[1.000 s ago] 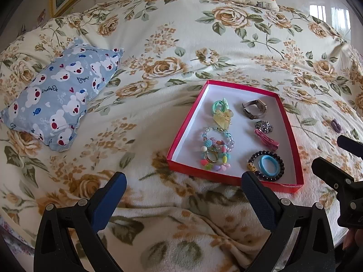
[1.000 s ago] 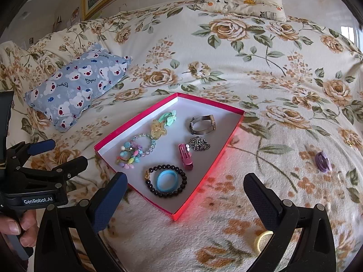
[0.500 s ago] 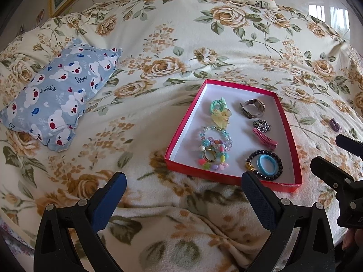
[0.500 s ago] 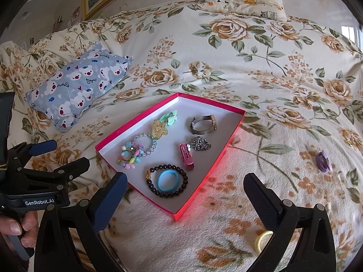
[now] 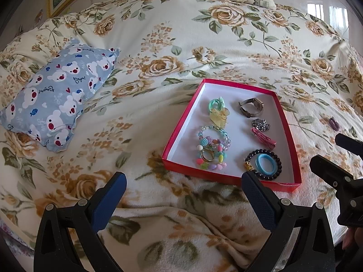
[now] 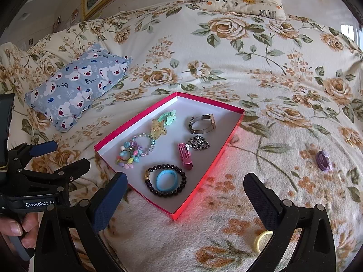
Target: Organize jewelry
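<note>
Right wrist view looks down on a red box [image 6: 229,136] lying on a flowered blanket [image 6: 272,79], and the right gripper [image 6: 186,195] hangs above the box's near corner with its jaws spread wide and nothing between them. Inside the box, nearest that corner, a black bead bracelet [image 6: 181,174] rings a blue hair tie [image 6: 167,179]; beyond them lie a pink hair clip [image 6: 185,156], a small silver chain [image 6: 199,142] and a metal cuff [image 6: 202,123] toward the box's far right side. Along the box's left side sit a heap of pastel beads [image 6: 131,154], a yellow clip [image 6: 158,128] and a green hair tie [image 6: 169,116]. Outside the box, well to its right on the blanket, lies a purple hair tie [image 6: 323,159], and a yellow ring [image 6: 263,240] shows near the box's front, partly hidden behind the right gripper's finger. A blue bear-print pillow [image 6: 77,86] rests well to the left of the box. The left gripper [image 5: 181,190] hovers before the box's near edge [image 5: 226,176], likewise released and empty, a hand [image 6: 18,231] visible on its handle.
</note>
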